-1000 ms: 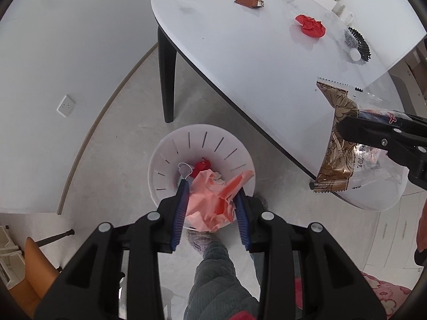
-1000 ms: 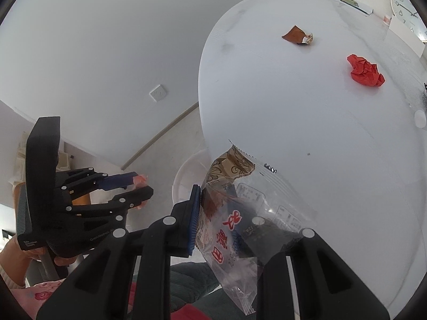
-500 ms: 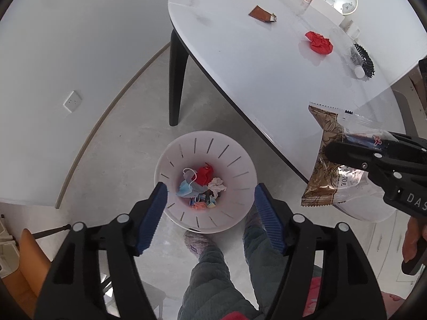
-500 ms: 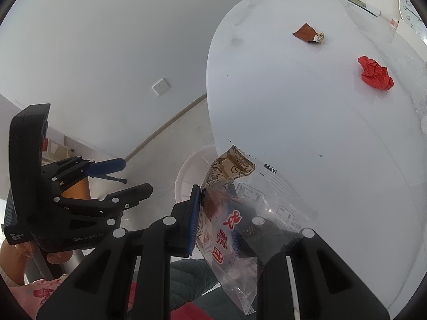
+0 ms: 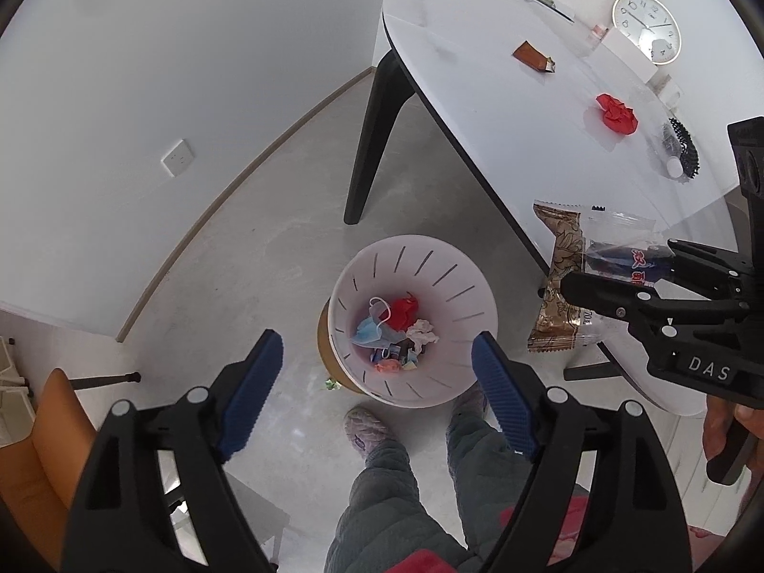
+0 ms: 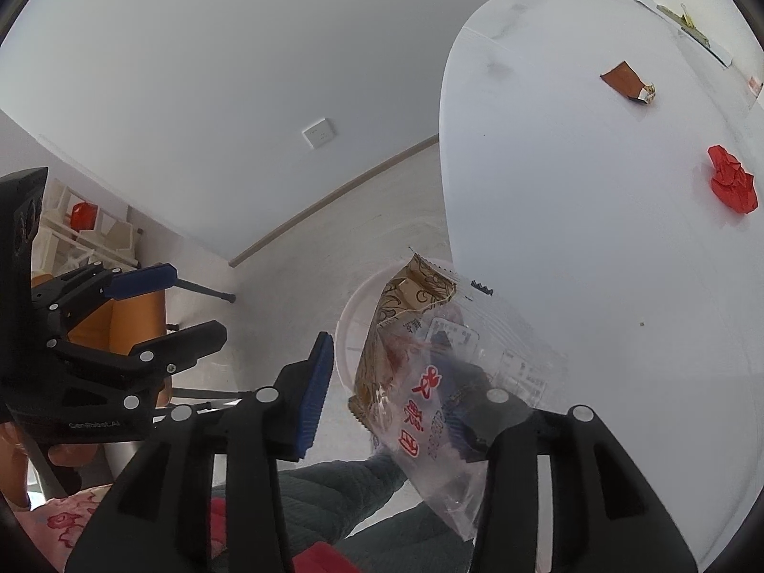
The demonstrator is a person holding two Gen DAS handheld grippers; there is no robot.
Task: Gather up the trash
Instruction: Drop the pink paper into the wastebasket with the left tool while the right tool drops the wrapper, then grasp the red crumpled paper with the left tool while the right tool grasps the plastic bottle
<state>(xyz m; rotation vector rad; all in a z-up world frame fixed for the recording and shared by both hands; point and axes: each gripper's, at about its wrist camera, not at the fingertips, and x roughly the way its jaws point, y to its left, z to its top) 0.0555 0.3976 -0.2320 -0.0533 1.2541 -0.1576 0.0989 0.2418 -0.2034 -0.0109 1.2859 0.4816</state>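
Observation:
My left gripper (image 5: 377, 372) is open and empty above the white slotted trash bin (image 5: 458, 281) on the floor, which holds a blue mask, red and pink paper and other scraps. My right gripper (image 6: 391, 382) has its jaws parted around a snack wrapper (image 6: 406, 329), brown and clear with red print; the wrapper still hangs between the fingers, over the table edge beside the bin. It also shows in the left wrist view (image 5: 568, 281). On the white table (image 5: 501, 110) lie a crumpled red paper (image 5: 617, 113) and a brown wrapper (image 5: 532, 56).
A black table leg (image 5: 372, 138) stands behind the bin. A clock (image 5: 645, 34), a black comb-like object (image 5: 683, 150) and papers lie at the table's far side. My feet (image 5: 365, 429) are by the bin. An orange chair (image 5: 47, 434) is at left.
My left gripper opened and dropped the pink paper into the bin, then rose higher. My right gripper's jaws have widened around the snack wrapper.

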